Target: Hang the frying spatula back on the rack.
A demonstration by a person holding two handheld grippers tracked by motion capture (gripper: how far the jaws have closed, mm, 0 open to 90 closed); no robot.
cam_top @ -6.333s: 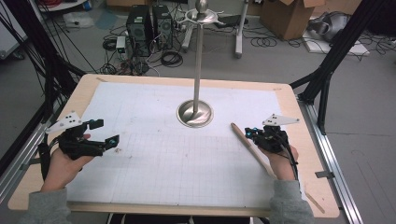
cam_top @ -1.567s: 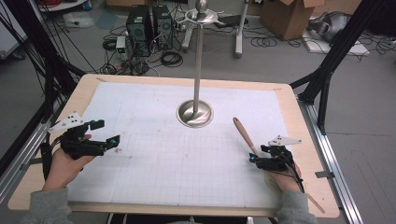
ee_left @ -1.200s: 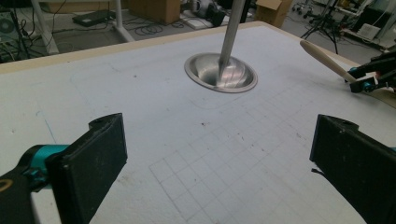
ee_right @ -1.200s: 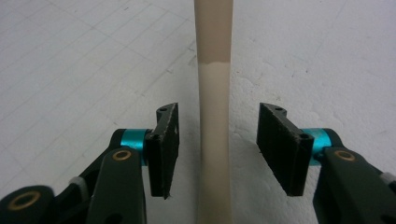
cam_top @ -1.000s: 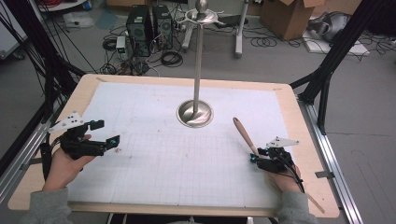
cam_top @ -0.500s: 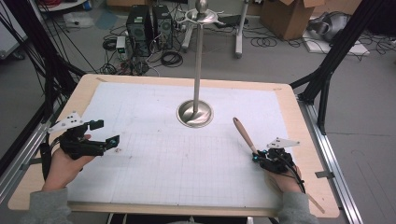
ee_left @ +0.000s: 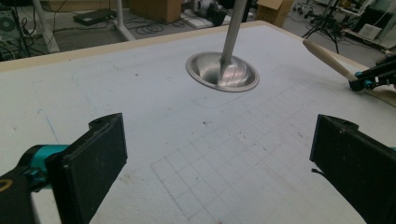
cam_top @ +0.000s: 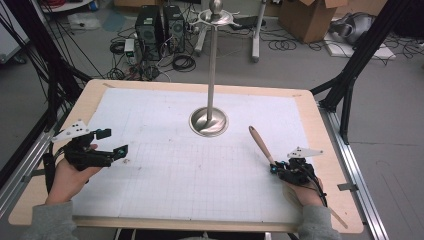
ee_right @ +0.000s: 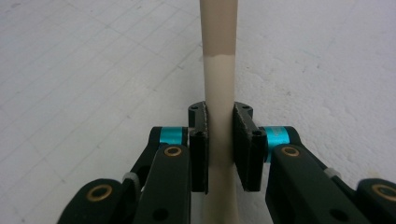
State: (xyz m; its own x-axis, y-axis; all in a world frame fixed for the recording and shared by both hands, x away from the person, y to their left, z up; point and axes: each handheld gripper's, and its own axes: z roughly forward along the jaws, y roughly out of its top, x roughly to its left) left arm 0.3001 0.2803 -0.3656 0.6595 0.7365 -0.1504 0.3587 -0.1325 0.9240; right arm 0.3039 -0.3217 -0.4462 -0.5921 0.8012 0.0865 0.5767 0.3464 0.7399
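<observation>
Near the right edge of the white gridded mat, the right gripper had just been closing, and its pads were pressed on the stem of a wooden utensil that lay on the mat, its darker handle pointing toward the metal stand's base. Well apart at the left side, the left gripper rested with its jaws spread wide over bare mat, holding nothing.

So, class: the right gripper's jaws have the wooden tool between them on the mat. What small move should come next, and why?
Probably a short lift straight up. The right gripper has just been closing, and its jaws now press both sides of the wooden tool, which lies low on the mat. Raising it first would free it before any carry toward the stand. The left gripper waits open.
</observation>
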